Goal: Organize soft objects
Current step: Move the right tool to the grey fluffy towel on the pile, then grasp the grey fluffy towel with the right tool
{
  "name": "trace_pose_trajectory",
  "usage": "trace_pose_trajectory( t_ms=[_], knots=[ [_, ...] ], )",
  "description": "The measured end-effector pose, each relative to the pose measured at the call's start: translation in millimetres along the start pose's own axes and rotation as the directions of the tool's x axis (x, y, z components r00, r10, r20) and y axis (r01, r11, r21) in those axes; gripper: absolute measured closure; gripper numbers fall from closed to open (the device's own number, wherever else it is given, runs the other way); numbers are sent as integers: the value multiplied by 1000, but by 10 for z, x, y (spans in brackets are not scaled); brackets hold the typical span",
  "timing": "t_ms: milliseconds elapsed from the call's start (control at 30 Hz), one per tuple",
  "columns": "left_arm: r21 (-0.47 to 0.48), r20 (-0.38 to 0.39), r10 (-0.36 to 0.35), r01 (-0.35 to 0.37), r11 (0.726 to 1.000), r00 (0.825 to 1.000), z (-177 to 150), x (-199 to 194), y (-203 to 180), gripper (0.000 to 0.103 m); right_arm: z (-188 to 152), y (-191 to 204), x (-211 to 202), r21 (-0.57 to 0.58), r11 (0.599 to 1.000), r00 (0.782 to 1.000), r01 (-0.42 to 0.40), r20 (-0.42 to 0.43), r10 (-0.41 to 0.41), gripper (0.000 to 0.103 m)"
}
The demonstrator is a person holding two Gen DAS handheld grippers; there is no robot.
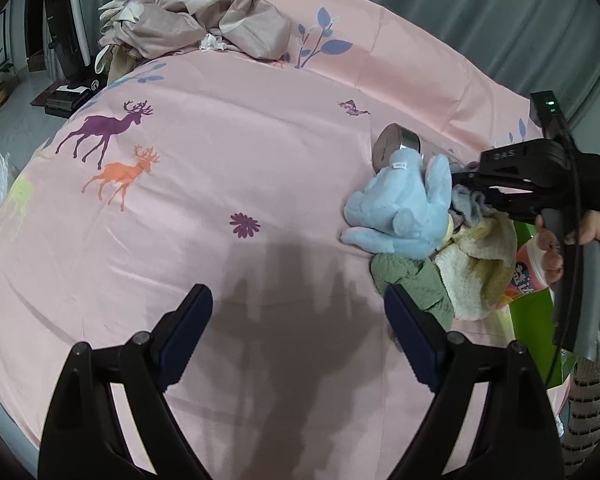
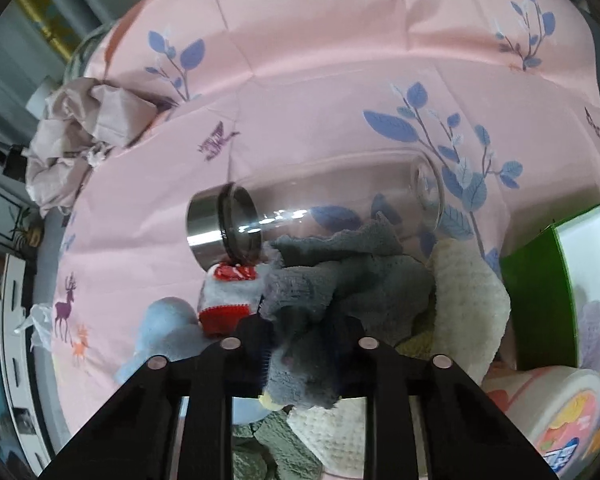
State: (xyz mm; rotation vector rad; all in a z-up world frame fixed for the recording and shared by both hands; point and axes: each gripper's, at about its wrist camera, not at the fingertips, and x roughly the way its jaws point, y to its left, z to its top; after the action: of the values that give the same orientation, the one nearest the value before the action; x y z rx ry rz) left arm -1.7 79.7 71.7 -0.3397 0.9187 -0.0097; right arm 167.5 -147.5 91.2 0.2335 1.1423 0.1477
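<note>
My right gripper (image 2: 304, 356) is clamped on the grey fleecy cloth (image 2: 340, 280), lower centre of frame, atop the soft pile. My left gripper (image 1: 296, 332) hangs spread and empty; the pile lies to its right, so the right hand is nearer.

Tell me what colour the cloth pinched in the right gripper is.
Grey: the right gripper is shut on a grey cloth, clearest in the right wrist view.
</note>
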Motion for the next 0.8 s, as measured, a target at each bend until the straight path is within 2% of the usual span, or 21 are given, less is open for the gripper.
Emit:
trace_pose_trajectory(
  t_ms=[167, 333, 467, 600, 667, 800],
  knots=[
    [7, 0, 7, -7, 1000, 1000, -6, 2, -9, 16, -39, 0, -448, -26, 997, 994, -66, 79, 68, 83],
    [16, 9, 15, -15, 1000, 1000, -25, -22, -20, 16, -208, 38, -1123, -104, 979, 965, -177, 176, 193, 83],
    [26, 13, 14, -14, 1000, 1000, -40, -39, -40, 16, -526, 97, -1505, -201, 958, 944, -206, 216, 248, 83],
    [54, 23, 38, -39, 998, 999, -61, -48, -80, 16, -930, 180, -1552, -261, 948, 951, -180, 202, 236, 83],
    [67, 25, 41, -42, 997, 999, -71, -58, -92, 16, -1157, 199, -1471, -280, 951, 959, -132, 204, 194, 83],
    [80, 29, 44, -46, 996, 999, -86, -63, -110, 16, -1481, 146, -1136, -253, 960, 978, -116, 137, 154, 83]
  ],
)
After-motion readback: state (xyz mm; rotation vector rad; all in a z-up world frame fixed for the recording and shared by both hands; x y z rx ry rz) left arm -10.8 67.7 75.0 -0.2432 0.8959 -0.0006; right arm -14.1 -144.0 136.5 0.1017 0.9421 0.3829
